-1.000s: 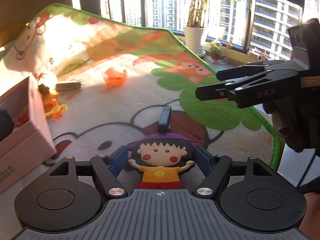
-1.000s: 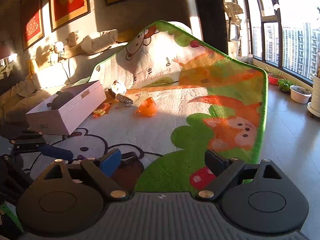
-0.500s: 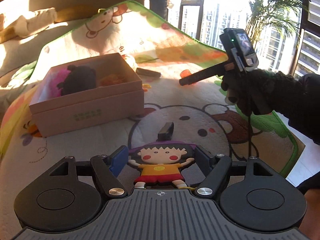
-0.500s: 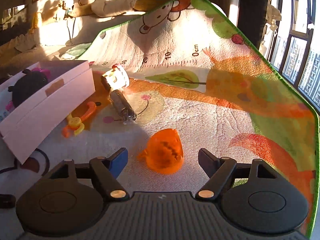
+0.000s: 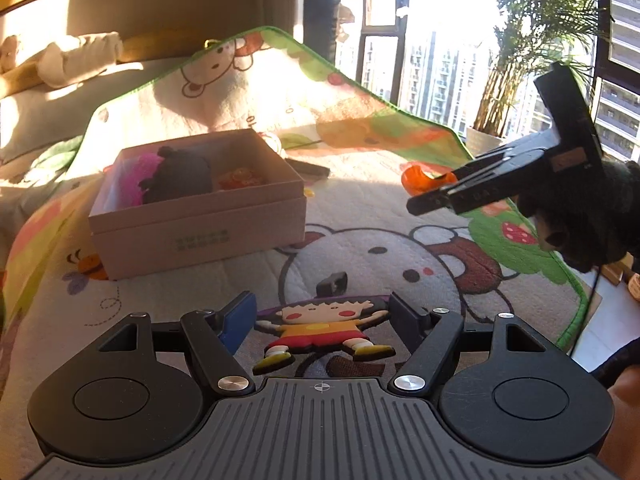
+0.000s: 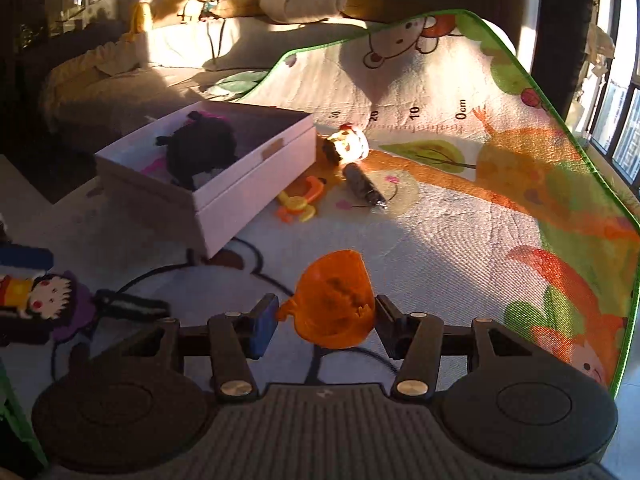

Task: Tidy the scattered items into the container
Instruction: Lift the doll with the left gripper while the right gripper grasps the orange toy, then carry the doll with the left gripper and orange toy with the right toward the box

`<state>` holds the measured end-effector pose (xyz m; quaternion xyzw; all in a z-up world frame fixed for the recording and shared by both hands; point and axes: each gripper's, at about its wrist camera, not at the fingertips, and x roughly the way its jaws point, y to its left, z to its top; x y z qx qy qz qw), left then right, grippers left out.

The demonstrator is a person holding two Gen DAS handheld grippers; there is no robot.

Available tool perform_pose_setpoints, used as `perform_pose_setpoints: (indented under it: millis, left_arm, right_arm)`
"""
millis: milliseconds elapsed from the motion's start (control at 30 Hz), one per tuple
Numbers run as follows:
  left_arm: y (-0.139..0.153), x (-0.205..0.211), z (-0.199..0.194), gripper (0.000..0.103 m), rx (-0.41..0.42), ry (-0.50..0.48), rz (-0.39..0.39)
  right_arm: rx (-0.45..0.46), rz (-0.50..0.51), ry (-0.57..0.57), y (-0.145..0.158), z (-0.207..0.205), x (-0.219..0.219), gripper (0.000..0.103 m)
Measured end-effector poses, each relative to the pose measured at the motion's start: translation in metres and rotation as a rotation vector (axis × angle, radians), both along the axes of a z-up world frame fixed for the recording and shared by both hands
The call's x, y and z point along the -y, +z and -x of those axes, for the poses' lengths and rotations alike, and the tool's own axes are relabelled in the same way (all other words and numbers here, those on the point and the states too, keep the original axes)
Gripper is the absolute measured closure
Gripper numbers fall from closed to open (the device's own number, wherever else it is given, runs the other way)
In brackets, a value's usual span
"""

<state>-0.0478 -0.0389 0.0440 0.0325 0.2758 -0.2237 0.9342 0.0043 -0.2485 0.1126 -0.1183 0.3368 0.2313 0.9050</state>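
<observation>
A flat cartoon-girl doll [image 5: 316, 328] lies between the fingers of my left gripper [image 5: 320, 312]. The jaws are closing and the pads press on it above the play mat [image 5: 400, 220]. My right gripper [image 6: 326, 308] is closing too, with both pads against a translucent orange toy [image 6: 336, 300]. In the left wrist view the right gripper [image 5: 418, 204] hangs to the right of the box with the orange toy [image 5: 420, 176] at its tips. The pinkish open box [image 5: 196, 216] holds a black plush [image 5: 180, 178], something pink and a small orange-red item.
Beside the box [image 6: 248, 200] lie a yellow-orange toy [image 6: 300, 200], a dark tube [image 6: 364, 186] and a small round figure [image 6: 348, 144]. A small black piece [image 5: 332, 283] rests on the mat ahead of the left gripper. Bedding lies behind, windows and plants to the right.
The right gripper moved to the orange toy, its jaws narrowed onto it, and it now holds the toy off the mat. The left gripper swung toward the box with the doll.
</observation>
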Motion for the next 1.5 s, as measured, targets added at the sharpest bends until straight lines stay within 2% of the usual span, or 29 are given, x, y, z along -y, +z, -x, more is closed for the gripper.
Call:
perform_pose_setpoints:
  millis: [33,133,200,267,367,500,767,867,933,1033,1133,1400,1467,1500]
  left_arm:
    - [0.002,-0.001,0.002,0.05,0.007,-0.002,0.002]
    - [0.009,-0.002,0.008,0.05,0.039,-0.001,0.003]
    - [0.009,-0.002,0.011,0.043,0.033,-0.009,-0.007]
    - [0.002,0.0,0.017,0.017,0.009,-0.018,-0.022]
    - [-0.011,0.005,0.031,0.009,-0.014,-0.051,-0.056]
    - [-0.026,0.007,0.033,0.009,-0.032,-0.043,-0.11]
    - [-0.04,0.004,0.008,0.01,-0.094,-0.012,-0.09]
    - [-0.045,0.009,0.006,0.01,-0.084,-0.004,-0.111]
    - [-0.045,0.01,0.006,0.013,-0.078,0.001,-0.109]
    - [-0.044,0.011,0.006,0.027,-0.072,0.004,-0.105]
    - [-0.042,0.014,0.007,0.027,-0.067,0.005,-0.119]
    - [-0.035,0.014,0.013,0.027,-0.058,-0.004,-0.126]
    - [-0.032,0.014,0.016,0.027,-0.052,-0.002,-0.129]
    - [-0.031,0.013,0.017,0.027,-0.049,-0.001,-0.129]
  right_arm:
    - [-0.001,-0.003,0.02,0.003,0.011,-0.004,0.051]
    - [0.008,-0.011,0.073,0.01,0.037,-0.015,0.051]
    - [0.009,-0.011,0.091,0.01,0.05,-0.023,0.051]
    - [0.01,-0.006,0.099,0.007,0.062,-0.029,0.051]
    - [0.009,-0.008,0.114,-0.001,0.081,-0.034,0.051]
    - [0.001,0.01,0.142,-0.017,0.104,-0.035,0.051]
    - [-0.027,-0.02,0.131,-0.038,0.121,-0.028,0.051]
    - [-0.019,-0.02,0.135,-0.04,0.122,-0.028,0.05]
    - [-0.017,-0.021,0.135,-0.041,0.122,-0.028,0.043]
    - [-0.016,-0.027,0.126,-0.042,0.122,-0.027,0.035]
    - [-0.009,-0.026,0.123,-0.043,0.123,-0.026,0.032]
    - [-0.008,-0.032,0.113,-0.043,0.118,-0.025,0.033]
    - [-0.03,-0.033,0.115,-0.045,0.114,-0.025,0.036]
    - [-0.042,-0.035,0.116,-0.046,0.113,-0.025,0.043]
